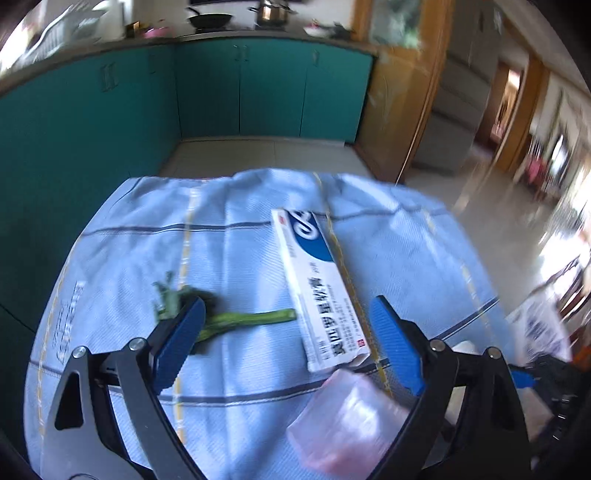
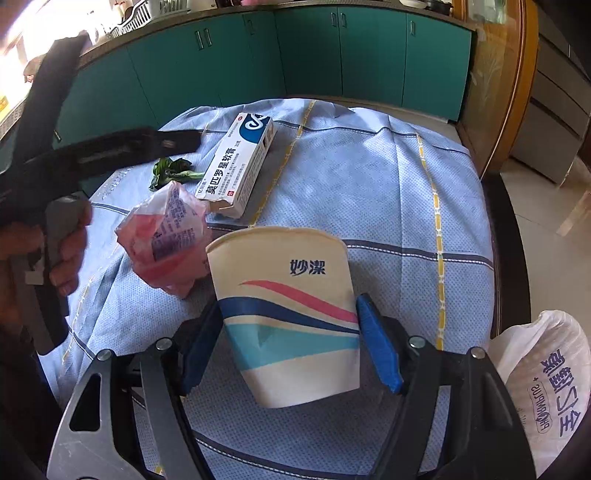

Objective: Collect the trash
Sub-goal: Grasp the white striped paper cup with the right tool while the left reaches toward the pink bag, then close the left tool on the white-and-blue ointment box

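Observation:
My right gripper (image 2: 290,339) is shut on a paper cup (image 2: 291,314) with blue, pink and teal stripes, held above the cloth-covered table (image 2: 369,192). My left gripper (image 1: 286,325) is open over the table with nothing pressed between its blue pads. A white and blue medicine box (image 1: 317,288) lies between its fingers, a green vegetable stalk (image 1: 240,319) runs to the left pad, and a crumpled pink wrapper (image 1: 347,424) lies nearer. The right wrist view shows the box (image 2: 240,162), the stalk (image 2: 173,171), the wrapper (image 2: 170,240) and the left gripper's body (image 2: 110,151) held by a hand (image 2: 66,251).
A white plastic bag (image 2: 550,391) with blue print hangs off the table's right edge. Teal kitchen cabinets (image 1: 236,92) stand behind the table under a counter with a pan (image 1: 210,18). A wooden door frame (image 1: 402,92) stands to the right.

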The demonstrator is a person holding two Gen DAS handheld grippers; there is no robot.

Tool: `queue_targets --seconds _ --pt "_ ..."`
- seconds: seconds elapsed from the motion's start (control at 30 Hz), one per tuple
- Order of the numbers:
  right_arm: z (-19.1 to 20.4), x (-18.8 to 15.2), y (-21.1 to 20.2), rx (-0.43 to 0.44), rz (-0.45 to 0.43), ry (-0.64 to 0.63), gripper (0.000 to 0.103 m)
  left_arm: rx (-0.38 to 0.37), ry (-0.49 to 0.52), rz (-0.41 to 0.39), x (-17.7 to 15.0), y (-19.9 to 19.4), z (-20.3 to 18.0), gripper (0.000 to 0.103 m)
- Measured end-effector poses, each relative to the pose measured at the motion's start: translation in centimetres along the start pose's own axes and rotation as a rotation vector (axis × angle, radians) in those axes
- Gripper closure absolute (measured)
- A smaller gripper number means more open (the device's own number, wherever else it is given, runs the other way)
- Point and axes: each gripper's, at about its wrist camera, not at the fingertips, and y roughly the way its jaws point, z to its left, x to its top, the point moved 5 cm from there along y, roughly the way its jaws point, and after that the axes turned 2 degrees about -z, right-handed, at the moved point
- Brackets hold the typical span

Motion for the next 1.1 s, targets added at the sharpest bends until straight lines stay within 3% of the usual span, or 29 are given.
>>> queue_targets --seconds 0.17,0.23,0.33,0.53,0.67,0.7,0.73,0.83,0.9,1.1 --pt "-0.3 0.0 0.0 0.020 -0.001 0.019 0.029 -0.003 -0.011 0.098 -0.8 2.8 -2.0 0.016" --pt "-0.5 0.0 0.0 0.023 -0.002 0.021 0.027 0.001 -0.021 0.099 -0.9 3.0 -1.8 0.039" --pt "-0.6 0.0 0.1 0.020 -0.003 0.023 0.026 -0.025 -0.016 0.099 -1.0 2.8 -1.9 0.061" --pt "-0.8 0.0 0.0 0.020 -0.010 0.029 0.025 -0.035 0.013 0.080 -1.5 1.5 -1.6 0.062" --pt "-0.6 -0.1 0.2 0.009 -0.005 0.017 0.024 -0.046 -0.018 -0.028 -1.0 -2.6 -0.6 0.065" --pt "-0.7 -0.1 0.3 0.005 -0.006 0.017 0.023 -0.058 -0.037 -0.059 -0.9 -4.0 -0.2 0.078" --pt "-0.6 -0.1 0.4 0.003 -0.006 0.017 0.022 -0.075 -0.053 -0.076 -1.0 -5.1 0.2 0.082" --pt "-0.5 -0.1 0.8 0.015 -0.001 0.027 0.022 -0.128 -0.096 -0.126 -1.4 -7.9 1.4 0.082" --pt "-0.2 0.0 0.8 0.027 -0.005 0.035 0.022 -0.119 -0.089 -0.159 -1.7 -9.0 1.8 0.082" --pt "0.8 -0.1 1.0 0.053 -0.001 0.021 0.022 -0.118 -0.073 -0.128 -3.5 -9.3 2.6 0.082"
